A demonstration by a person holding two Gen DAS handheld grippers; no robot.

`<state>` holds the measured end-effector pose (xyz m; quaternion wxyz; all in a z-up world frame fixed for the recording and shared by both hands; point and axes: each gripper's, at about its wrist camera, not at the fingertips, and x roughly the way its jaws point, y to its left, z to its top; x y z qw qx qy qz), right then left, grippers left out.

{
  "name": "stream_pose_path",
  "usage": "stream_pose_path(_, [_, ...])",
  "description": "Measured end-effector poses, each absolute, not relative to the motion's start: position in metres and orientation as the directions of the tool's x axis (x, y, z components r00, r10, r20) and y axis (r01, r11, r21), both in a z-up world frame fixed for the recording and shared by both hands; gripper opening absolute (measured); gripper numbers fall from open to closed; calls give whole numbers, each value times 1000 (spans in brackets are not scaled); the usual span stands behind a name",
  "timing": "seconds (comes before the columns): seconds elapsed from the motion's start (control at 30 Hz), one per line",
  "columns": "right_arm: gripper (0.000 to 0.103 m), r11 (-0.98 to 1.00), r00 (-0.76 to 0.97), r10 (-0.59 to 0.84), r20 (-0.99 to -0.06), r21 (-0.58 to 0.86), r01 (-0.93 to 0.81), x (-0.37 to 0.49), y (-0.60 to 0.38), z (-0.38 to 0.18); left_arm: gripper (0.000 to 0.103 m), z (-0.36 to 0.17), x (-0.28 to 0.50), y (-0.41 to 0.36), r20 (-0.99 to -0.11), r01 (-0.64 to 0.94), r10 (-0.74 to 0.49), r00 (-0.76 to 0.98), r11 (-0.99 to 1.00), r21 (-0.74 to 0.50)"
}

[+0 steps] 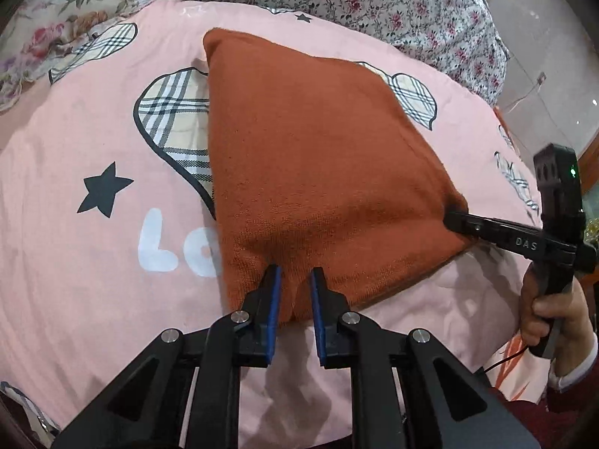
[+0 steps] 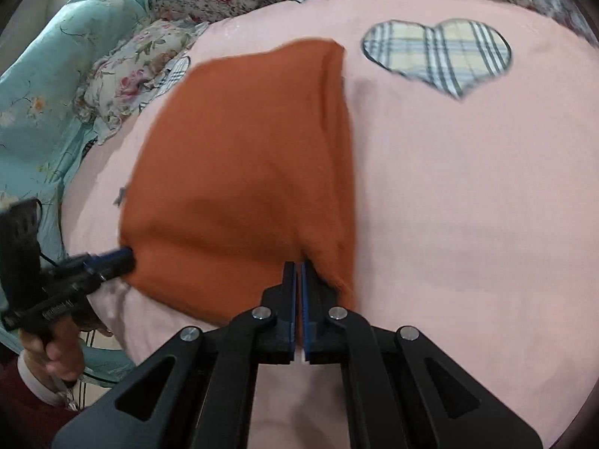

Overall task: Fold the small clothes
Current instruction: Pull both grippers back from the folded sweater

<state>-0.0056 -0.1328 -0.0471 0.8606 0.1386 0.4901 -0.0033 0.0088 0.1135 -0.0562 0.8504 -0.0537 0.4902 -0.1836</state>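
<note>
Both grippers, left [image 1: 295, 275] and right [image 2: 299, 267], pinched the fuzzy rust-orange cloth [image 1: 318, 157] at six o'clock on the pink quilted bed [image 1: 93, 262].

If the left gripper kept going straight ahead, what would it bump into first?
Nothing new: the left gripper already has the orange cloth between its fingers. Pushed on, it would probably just bunch that cloth over the pink bedsheet.

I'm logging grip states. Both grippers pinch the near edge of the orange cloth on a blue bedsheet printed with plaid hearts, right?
Not quite: the bedsheet is pink, not blue, as both wrist views show. The rest holds: the left gripper and right gripper each pinch the near edge of the orange cloth, and the sheet has plaid hearts.
</note>
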Motion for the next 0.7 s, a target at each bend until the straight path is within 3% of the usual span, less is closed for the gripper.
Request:
stream_pose_path(0.3, [0, 962, 544, 106, -832, 224, 154, -18, -134, -43, 17, -57, 1, 120, -815, 234, -352, 461, 934, -271])
stream_pose_path(0.43, [0, 960, 540, 106, -835, 227, 162, -22, -133, -41, 22, -52, -5, 115, -829, 239, -303, 469, 948, -212])
stream_pose_path(0.53, [3, 960, 540, 102, -836, 224, 165, -27, -132, -36, 38, -46, -9, 115, -836, 240, -288, 468, 951, -193])
stream_pose_path(0.6, [4, 961, 541, 83, -837, 210, 178, -34, -130, -31, 63, -40, -16, 116, -840, 219, -250, 482, 962, -160])
stream_pose_path(0.67, [12, 961, 542, 66, -838, 199, 192, -43, -128, -25, 68, -35, -22, 118, -843, 187, -179, 507, 978, -95])
stream_pose_path(0.7, [30, 960, 545, 60, -836, 198, 197, -47, -127, -22, 69, -32, -25, 119, -843, 175, -151, 517, 982, -69])
